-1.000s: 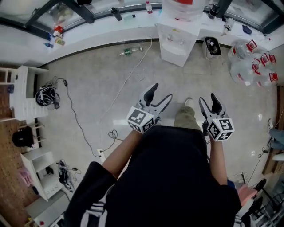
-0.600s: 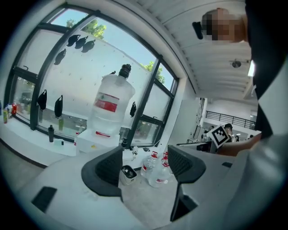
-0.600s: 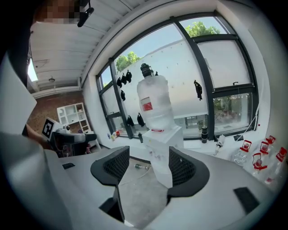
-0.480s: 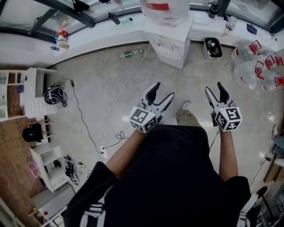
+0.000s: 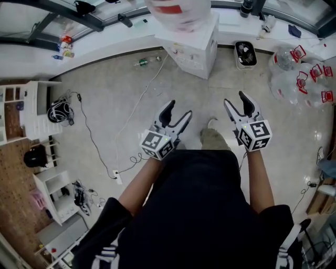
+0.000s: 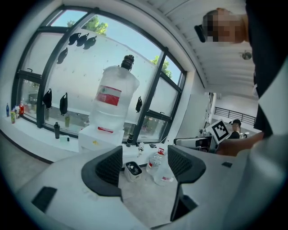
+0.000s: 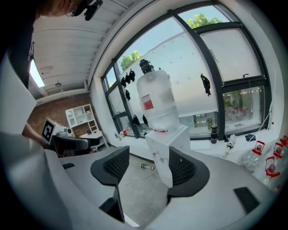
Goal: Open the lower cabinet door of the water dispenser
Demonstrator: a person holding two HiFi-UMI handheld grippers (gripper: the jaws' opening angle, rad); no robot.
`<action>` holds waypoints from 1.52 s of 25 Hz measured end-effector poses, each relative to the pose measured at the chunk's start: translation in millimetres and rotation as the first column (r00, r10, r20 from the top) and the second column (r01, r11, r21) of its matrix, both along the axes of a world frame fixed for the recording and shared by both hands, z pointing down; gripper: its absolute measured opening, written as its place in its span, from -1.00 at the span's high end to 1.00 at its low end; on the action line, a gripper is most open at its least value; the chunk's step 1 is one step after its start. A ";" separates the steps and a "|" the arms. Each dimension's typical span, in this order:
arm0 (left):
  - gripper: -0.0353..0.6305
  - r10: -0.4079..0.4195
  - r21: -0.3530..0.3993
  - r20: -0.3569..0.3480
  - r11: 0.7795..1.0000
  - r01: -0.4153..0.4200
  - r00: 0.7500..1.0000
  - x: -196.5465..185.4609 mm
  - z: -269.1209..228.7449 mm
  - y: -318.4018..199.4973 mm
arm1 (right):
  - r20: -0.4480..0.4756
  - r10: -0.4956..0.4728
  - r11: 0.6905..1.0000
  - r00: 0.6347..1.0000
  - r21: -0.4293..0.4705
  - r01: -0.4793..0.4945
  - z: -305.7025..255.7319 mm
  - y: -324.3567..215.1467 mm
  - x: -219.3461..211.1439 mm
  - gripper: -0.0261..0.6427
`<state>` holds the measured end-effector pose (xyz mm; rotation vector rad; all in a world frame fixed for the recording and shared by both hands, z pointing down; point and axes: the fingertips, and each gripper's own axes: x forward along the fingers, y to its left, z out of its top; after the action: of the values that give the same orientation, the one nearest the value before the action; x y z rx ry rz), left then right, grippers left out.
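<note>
The white water dispenser (image 5: 191,47) stands at the far wall with a large clear bottle (image 5: 176,11) on top. In the right gripper view the water dispenser (image 7: 166,148) shows between the jaws, some way off. The left gripper view has the water dispenser (image 6: 101,139) left of its jaws. My left gripper (image 5: 176,114) is held open over the floor with nothing in it. My right gripper (image 5: 239,105) is open and empty too. Both are well short of the dispenser. Its lower cabinet door cannot be made out.
A small waste bin (image 5: 244,54) sits right of the dispenser, with several clear water bottles (image 5: 304,73) at the far right. A white cable (image 5: 139,105) and a green bottle (image 5: 146,62) lie on the floor. White shelves (image 5: 26,113) stand at the left.
The view has closed in on the dispenser, which now sits further left in the frame. Both grippers stay open and have drifted a little left.
</note>
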<state>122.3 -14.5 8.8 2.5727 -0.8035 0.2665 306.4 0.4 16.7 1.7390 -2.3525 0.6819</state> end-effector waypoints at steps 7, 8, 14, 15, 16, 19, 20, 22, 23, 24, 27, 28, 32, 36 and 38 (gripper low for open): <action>0.02 -0.042 -0.031 0.005 0.999 0.042 0.999 -0.8 20.5 -2.9 | -0.072 -0.046 0.999 0.996 -0.006 0.046 14.1 -14.8 4.9 0.20; 0.02 -0.044 -0.035 0.004 0.998 0.044 0.999 -2.4 24.6 -2.7 | -0.081 -0.047 0.999 0.996 -0.010 0.046 19.0 -16.7 4.2 0.20; 0.02 -0.024 -0.088 -0.015 0.996 0.023 1.000 -5.9 74.3 -6.8 | -0.091 -0.036 0.997 0.995 -0.065 0.030 72.5 -22.4 -11.7 0.20; 0.02 -0.018 -0.086 -0.016 0.996 0.016 1.000 -4.9 81.7 -11.7 | -0.088 -0.026 0.997 0.996 -0.068 0.020 79.3 -25.0 -14.2 0.20; 0.02 -0.010 -0.079 -0.018 0.997 0.009 1.000 -4.4 87.5 -18.3 | -0.084 -0.017 0.998 0.996 -0.065 0.012 84.5 -29.8 -17.6 0.20; 0.02 0.008 -0.053 -0.015 0.999 -0.009 1.000 -7.5 105.1 -35.4 | -0.086 -0.009 0.999 0.996 -0.052 0.004 102.7 -46.4 -33.0 0.20; 0.02 0.011 -0.047 -0.012 0.999 -0.012 1.000 -9.3 113.4 -38.9 | -0.101 -0.010 0.999 0.995 -0.050 0.005 111.2 -50.9 -37.5 0.20; 0.02 0.017 -0.044 -0.006 0.999 -0.017 1.000 -10.7 134.4 -43.8 | -0.153 -0.001 1.000 0.988 -0.031 -0.003 129.3 -58.4 -40.7 0.20; 0.02 0.019 -0.045 -0.005 0.999 -0.020 1.000 -9.9 146.5 -45.6 | -0.175 0.007 1.000 0.985 -0.018 -0.010 139.0 -61.5 -40.5 0.20; 0.02 0.022 -0.045 -0.004 0.999 -0.022 1.000 -8.9 159.5 -47.3 | -0.186 0.014 1.000 0.982 -0.010 -0.016 150.0 -64.5 -40.4 0.20; 0.02 0.032 -0.039 0.005 0.999 -0.032 0.999 -7.7 201.0 -54.0 | -0.169 0.035 0.999 0.985 -0.009 -0.037 192.3 -74.0 -42.5 0.20; 0.02 0.034 -0.036 0.007 0.999 -0.034 0.999 -7.3 215.5 -57.3 | -0.163 0.040 0.999 0.986 -0.014 -0.043 208.8 -77.4 -43.1 0.20; 0.02 0.039 -0.015 0.008 0.999 -0.039 0.999 -4.0 272.0 -73.0 | -0.126 0.054 0.998 0.991 -0.037 -0.060 276.4 -89.8 -42.6 0.20; 0.02 0.042 0.014 0.007 0.999 -0.042 0.999 1.4 322.0 -92.0 | -0.087 0.073 0.996 0.993 -0.045 -0.078 334.7 -104.7 -37.1 0.20; 0.02 0.045 0.026 0.012 0.999 -0.045 0.999 5.3 347.0 -103.4 | -0.101 0.081 0.996 0.992 -0.036 -0.085 361.2 -116.2 -31.0 0.20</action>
<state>127.5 -117.9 355.7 2.6190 -0.7583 0.2859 275.4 -115.8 378.0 1.8180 -2.1969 0.6344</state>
